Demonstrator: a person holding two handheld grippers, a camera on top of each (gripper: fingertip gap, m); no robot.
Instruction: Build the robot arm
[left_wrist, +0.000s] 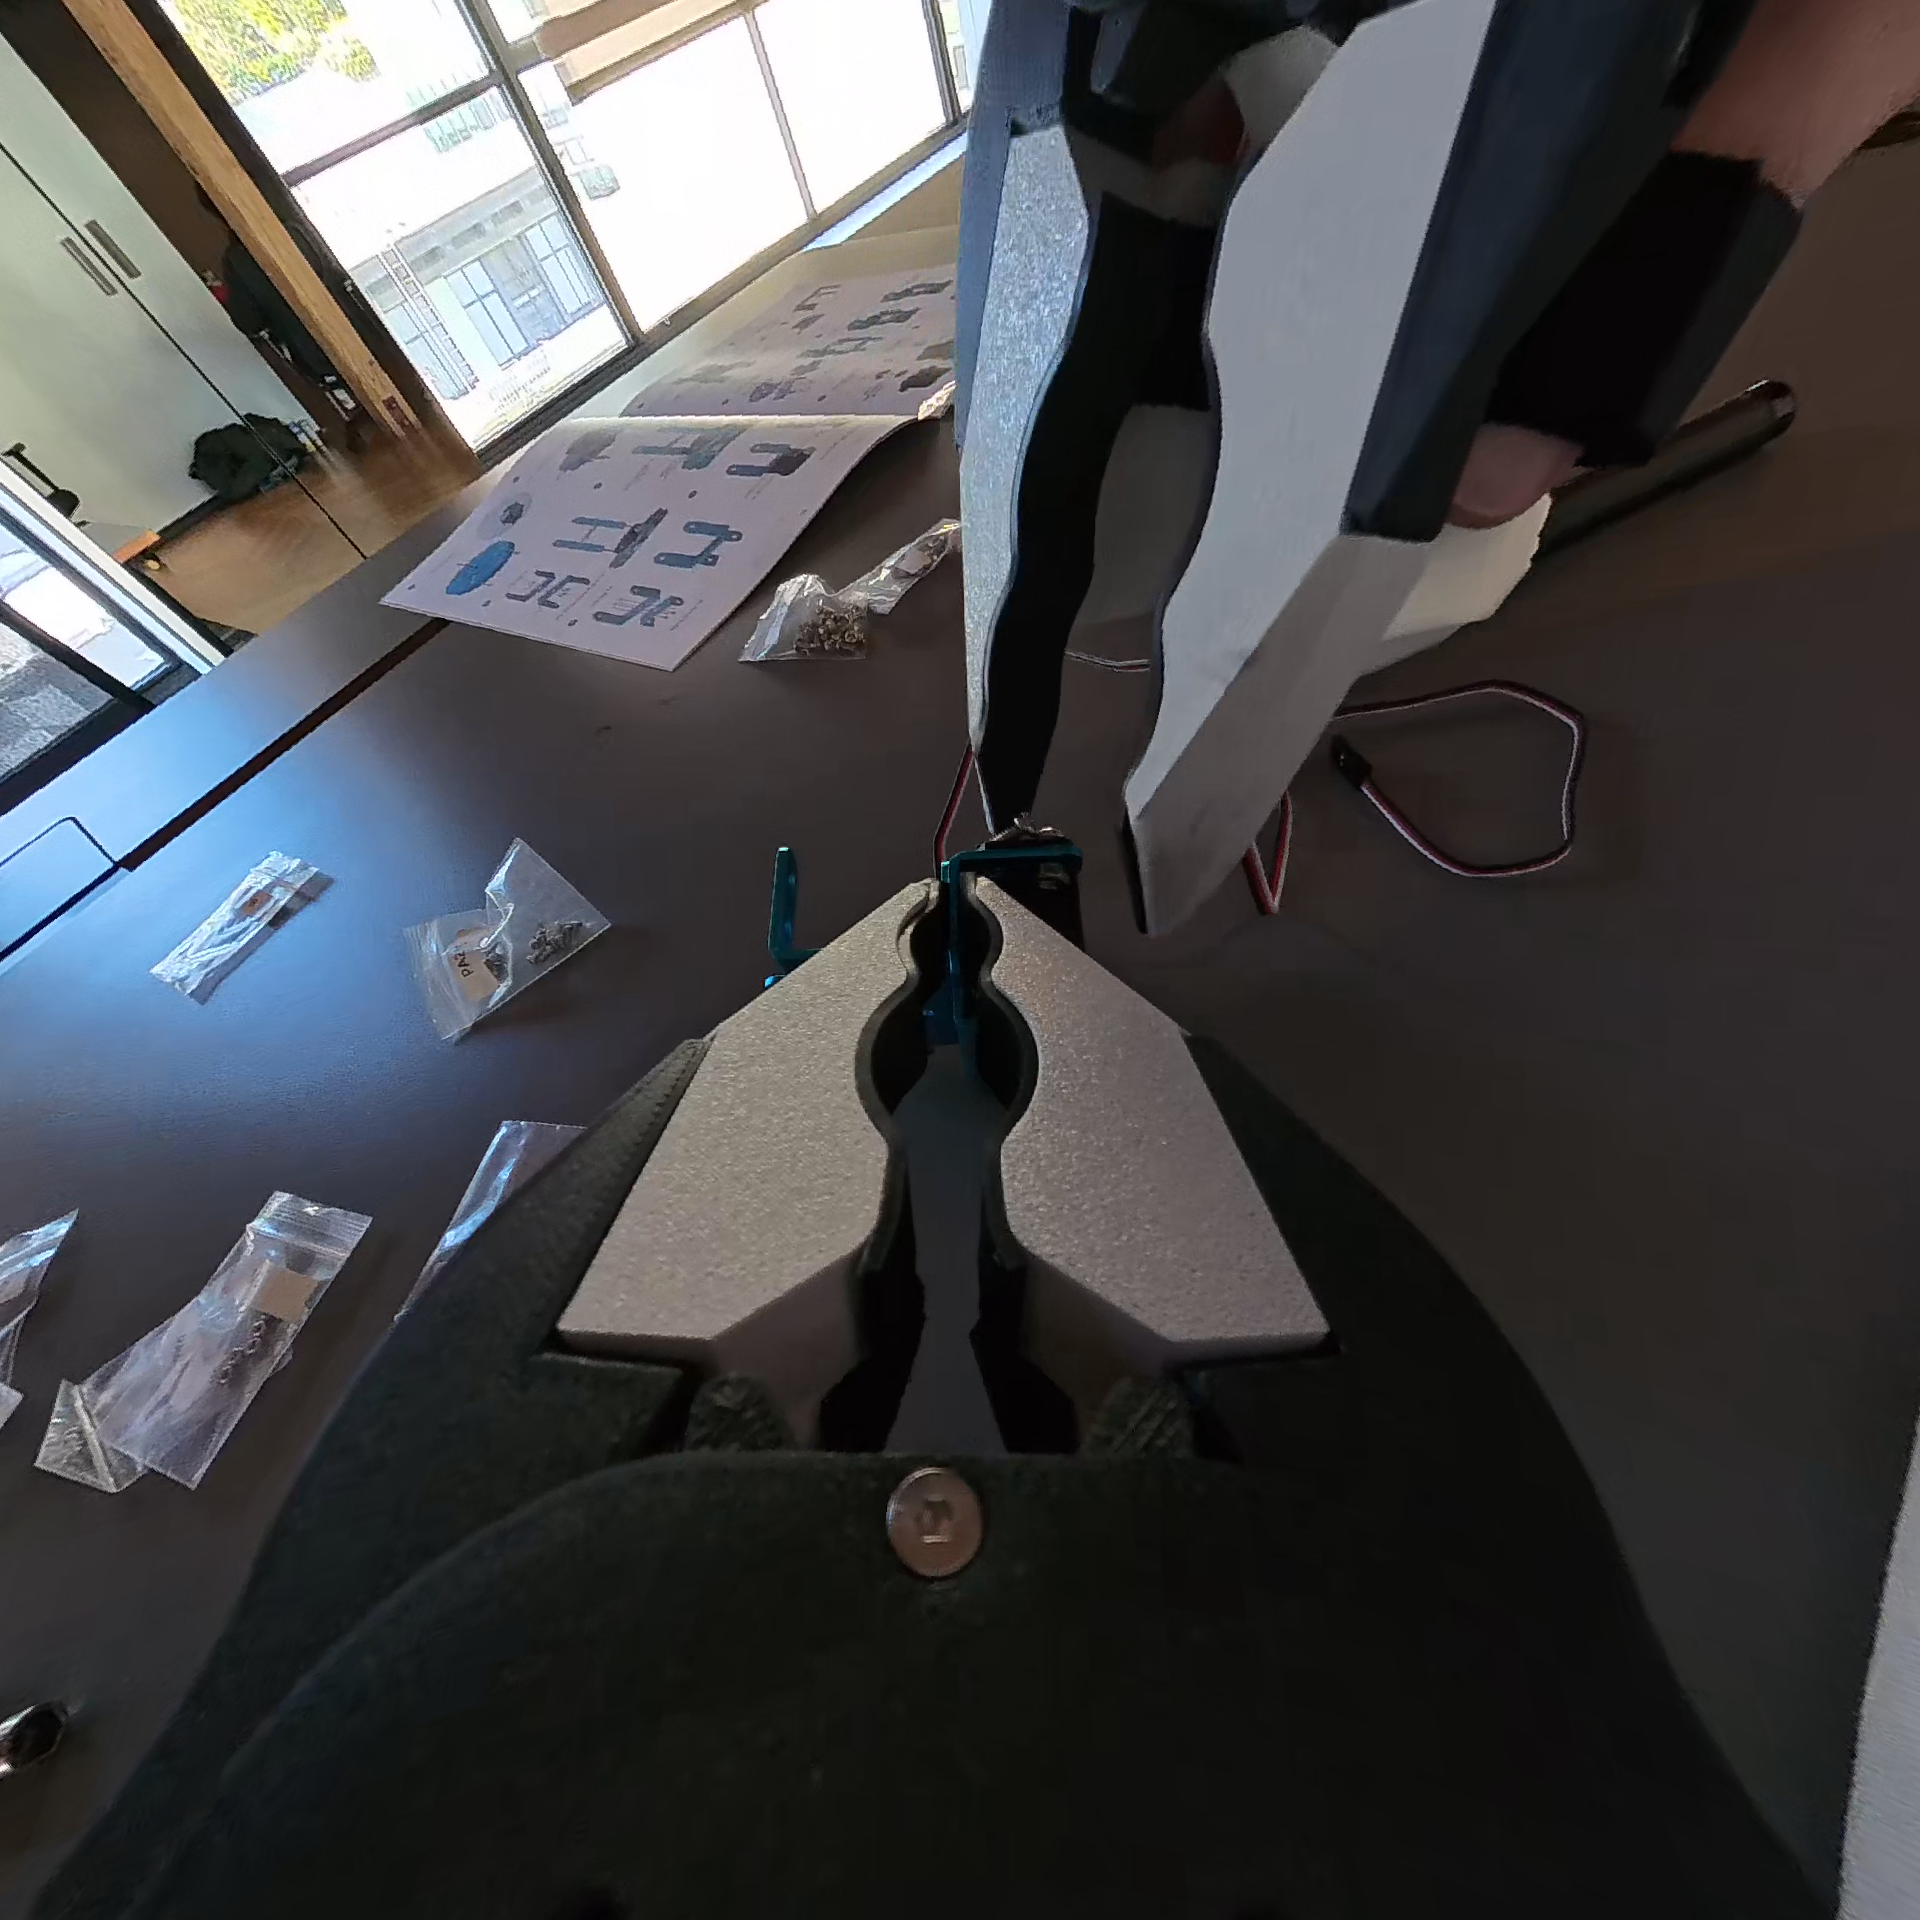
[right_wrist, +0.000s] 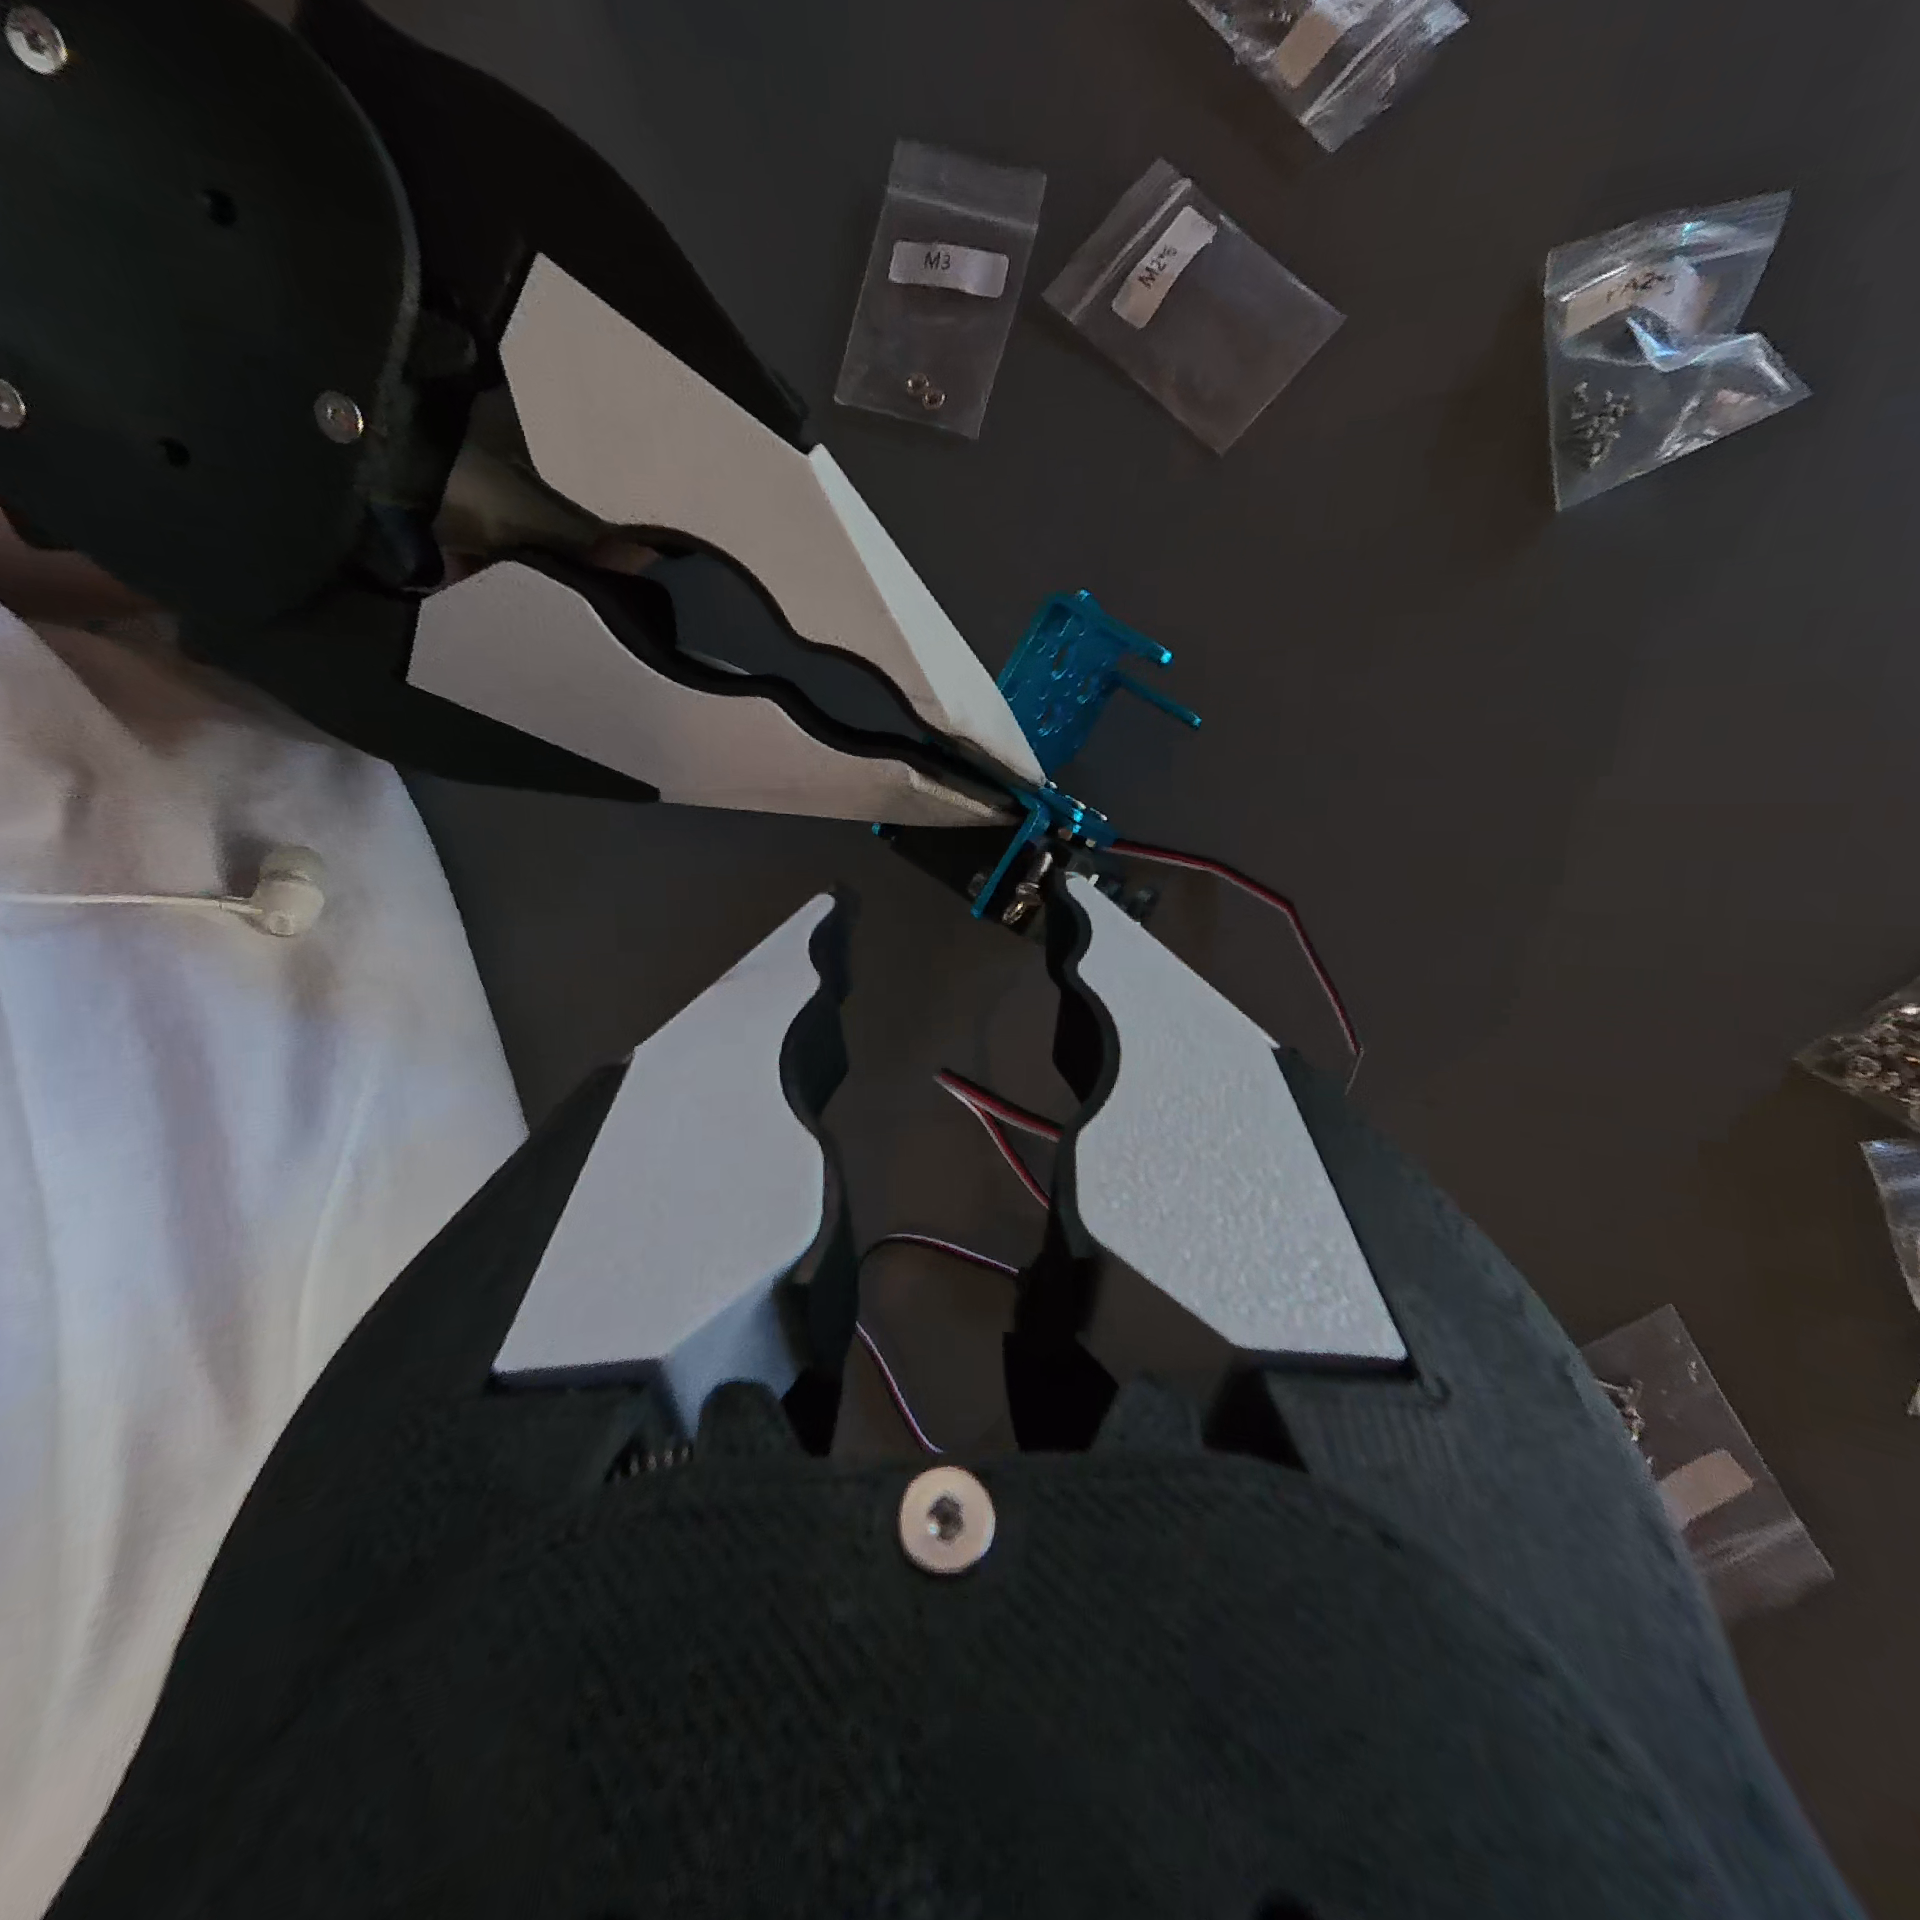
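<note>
A blue metal bracket (left_wrist: 954, 966) fixed to a small black servo (right_wrist: 925, 850) sits low over the dark table (left_wrist: 1558, 1195). My left gripper (left_wrist: 951, 896) is shut on one flange of the bracket; it shows from the upper left in the right wrist view (right_wrist: 1023, 795), tips pinched on the blue bracket (right_wrist: 1075, 665). My right gripper (right_wrist: 956, 896) is open and empty, pointing down at the servo end, its right fingertip (right_wrist: 1075, 891) next to a small screw on the bracket. It hangs above the bracket in the left wrist view (left_wrist: 1075, 862). The servo's red, white and black wire (right_wrist: 1299, 925) trails off.
An open instruction booklet (left_wrist: 665, 520) lies at the far side. Several small clear bags of screws (left_wrist: 499, 935) (right_wrist: 935, 291) are scattered around. The wire's loop and plug (left_wrist: 1455, 790) and a dark cylindrical tool (left_wrist: 1662, 457) lie to the right. A person's white shirt (right_wrist: 208, 1143) is close. Only a small space, under 4 cm, lies between the two pairs of fingers.
</note>
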